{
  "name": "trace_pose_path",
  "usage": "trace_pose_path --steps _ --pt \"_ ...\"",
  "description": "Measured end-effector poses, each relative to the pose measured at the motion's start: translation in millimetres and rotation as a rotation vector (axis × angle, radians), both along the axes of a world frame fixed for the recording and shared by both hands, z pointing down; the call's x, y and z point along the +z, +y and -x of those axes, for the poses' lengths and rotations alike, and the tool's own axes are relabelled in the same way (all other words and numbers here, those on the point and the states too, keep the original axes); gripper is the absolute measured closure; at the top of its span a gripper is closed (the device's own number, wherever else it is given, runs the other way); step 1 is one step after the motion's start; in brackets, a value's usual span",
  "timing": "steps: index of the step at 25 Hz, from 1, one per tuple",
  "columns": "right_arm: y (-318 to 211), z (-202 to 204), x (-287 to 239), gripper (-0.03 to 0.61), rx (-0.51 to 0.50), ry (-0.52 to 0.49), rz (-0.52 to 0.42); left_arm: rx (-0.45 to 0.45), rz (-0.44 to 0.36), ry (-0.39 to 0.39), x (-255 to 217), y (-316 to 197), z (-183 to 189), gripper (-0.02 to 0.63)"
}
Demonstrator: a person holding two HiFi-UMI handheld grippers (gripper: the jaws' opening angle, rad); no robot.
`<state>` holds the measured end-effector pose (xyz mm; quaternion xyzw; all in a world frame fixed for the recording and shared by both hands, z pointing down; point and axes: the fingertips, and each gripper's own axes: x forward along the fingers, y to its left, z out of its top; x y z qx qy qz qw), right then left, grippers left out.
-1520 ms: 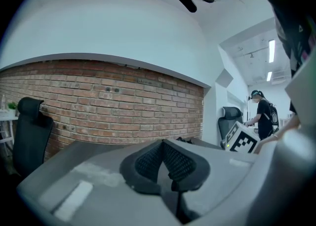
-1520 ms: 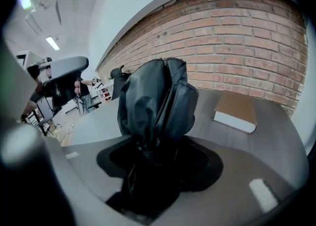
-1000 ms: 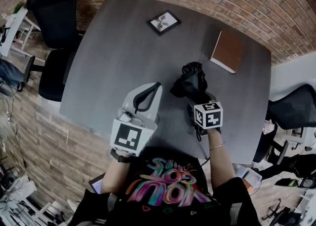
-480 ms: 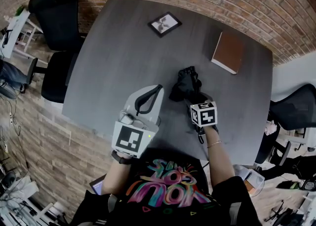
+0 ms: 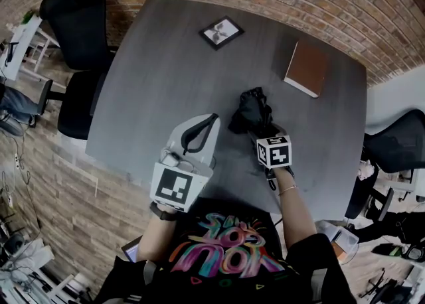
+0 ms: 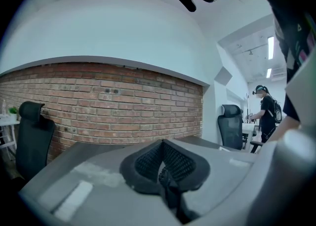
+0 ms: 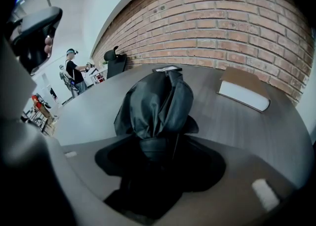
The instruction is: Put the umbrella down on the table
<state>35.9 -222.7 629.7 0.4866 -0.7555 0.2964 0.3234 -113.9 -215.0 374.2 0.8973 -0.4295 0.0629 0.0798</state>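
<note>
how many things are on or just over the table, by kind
umbrella: 1
picture frame: 1
brown book: 1
total: 3

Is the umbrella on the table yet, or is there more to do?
Nearly. Done: the folded black umbrella looks to be resting on the table. In hand: the fingers of the right gripper are opening with the umbrella between them. Still to do: draw that gripper away. The left gripper is shut and empty.
</note>
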Motion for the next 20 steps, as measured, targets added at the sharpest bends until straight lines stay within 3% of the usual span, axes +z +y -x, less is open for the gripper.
trace_pose_path --steps 12,20 --pt "10 1 -17 0.290 -0.012 -0.018 -0.026 0.010 -0.020 0.000 -9 2 1 0.612" --pt "19 -10 -67 0.290 0.019 -0.064 -0.149 0.065 -0.031 0.027 -18 0 -17 0.612"
